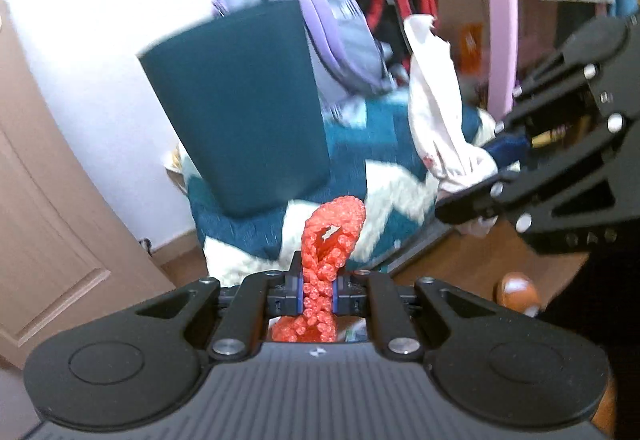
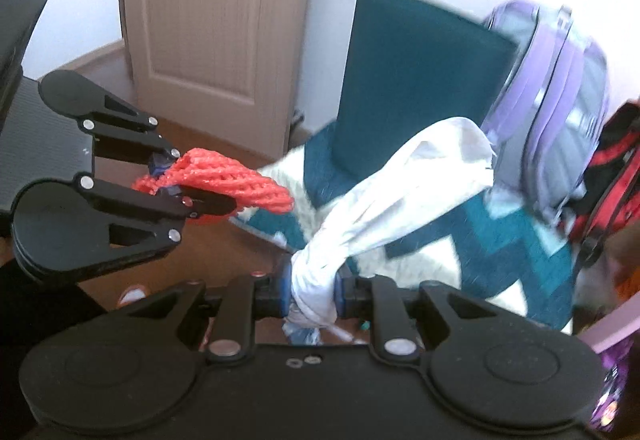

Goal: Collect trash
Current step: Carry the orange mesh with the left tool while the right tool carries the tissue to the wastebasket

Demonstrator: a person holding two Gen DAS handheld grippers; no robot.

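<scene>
My left gripper is shut on a red foam net sleeve, which sticks up from between the pads; it also shows in the right wrist view. My right gripper is shut on a crumpled white plastic bag, which fans out up and to the right. In the left wrist view the right gripper comes in from the right with the white bag in it. In the right wrist view the left gripper is at the left. Both are held in the air in front of a chair.
A dark teal chair back stands behind a teal and white zigzag blanket. A purple backpack and a red and black bag lean beside it. A pink frame is at the right, a beige door at the left, wooden floor below.
</scene>
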